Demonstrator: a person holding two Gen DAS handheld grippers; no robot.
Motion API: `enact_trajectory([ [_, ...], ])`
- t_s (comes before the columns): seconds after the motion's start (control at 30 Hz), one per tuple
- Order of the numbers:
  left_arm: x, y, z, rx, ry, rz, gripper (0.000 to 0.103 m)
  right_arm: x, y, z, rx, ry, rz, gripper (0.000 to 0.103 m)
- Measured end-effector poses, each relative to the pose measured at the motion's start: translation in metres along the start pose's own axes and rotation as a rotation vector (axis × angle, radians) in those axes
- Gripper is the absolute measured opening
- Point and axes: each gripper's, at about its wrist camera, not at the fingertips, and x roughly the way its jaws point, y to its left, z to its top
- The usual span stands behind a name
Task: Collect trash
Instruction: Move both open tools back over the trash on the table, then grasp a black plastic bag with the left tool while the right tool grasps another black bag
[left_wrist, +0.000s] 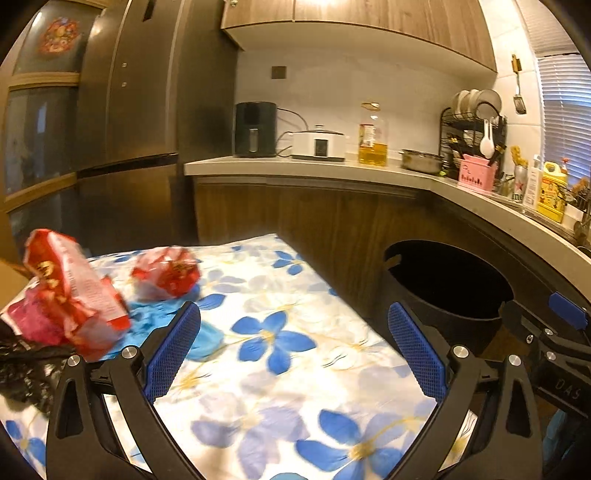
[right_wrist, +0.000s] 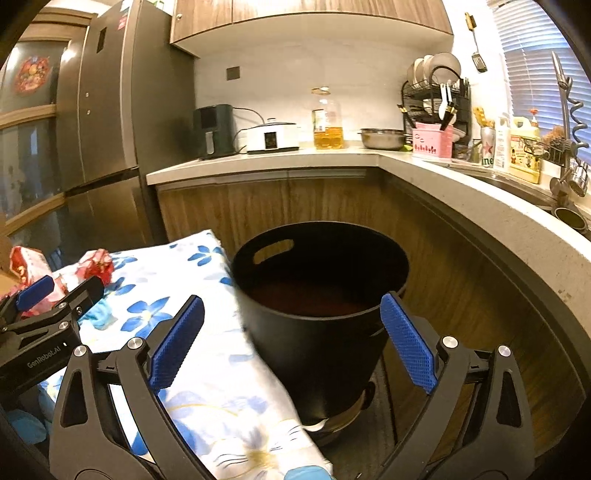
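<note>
Two crumpled red snack wrappers lie on the flowered tablecloth (left_wrist: 280, 295): a large one (left_wrist: 70, 291) at the left edge and a smaller one (left_wrist: 168, 271) behind it. A crumpled blue piece (left_wrist: 207, 338) lies beside my left gripper's left finger, and black plastic (left_wrist: 26, 365) sits at the far left. My left gripper (left_wrist: 293, 343) is open and empty above the cloth. A black bin (right_wrist: 317, 295) with a handle slot stands on the floor right of the table. My right gripper (right_wrist: 291, 343) is open and empty, in front of the bin.
An L-shaped kitchen counter (right_wrist: 280, 162) runs behind and to the right, with an air fryer (right_wrist: 214, 129), cooker, oil bottle (right_wrist: 327, 122), metal bowl and dish rack (right_wrist: 436, 99). A fridge (right_wrist: 107, 110) stands at the left. Wooden cabinet fronts close in the bin.
</note>
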Motion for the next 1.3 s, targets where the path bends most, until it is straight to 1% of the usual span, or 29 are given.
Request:
enact_trajectory([
  [0.13, -0.011, 0.013, -0.004, -0.011, -0.006, 0.042, 0.097, -0.008, 0.016, -0.003, -0.012, -0.006, 0.016, 0.095],
  [0.33, -0.026, 0.032, -0.008, -0.03, -0.011, 0.085, 0.097, -0.019, 0.039, -0.01, -0.034, -0.008, 0.048, 0.095],
  [0.73, -0.053, 0.074, -0.019, -0.07, -0.031, 0.17, 0.097, -0.027, 0.083, -0.019, -0.052, 0.002, 0.125, 0.095],
  [0.97, -0.061, 0.107, -0.031, -0.102, -0.017, 0.243, 0.097, -0.026, 0.111, -0.026, -0.079, 0.008, 0.168, 0.095],
  [1.17, -0.073, 0.135, -0.038, -0.128, -0.025, 0.307, 0.097, -0.021, 0.135, -0.034, -0.095, 0.02, 0.206, 0.095],
  [1.3, -0.083, 0.163, -0.045, -0.161, -0.038, 0.36, 0.097, -0.018, 0.152, -0.04, -0.106, 0.031, 0.241, 0.095],
])
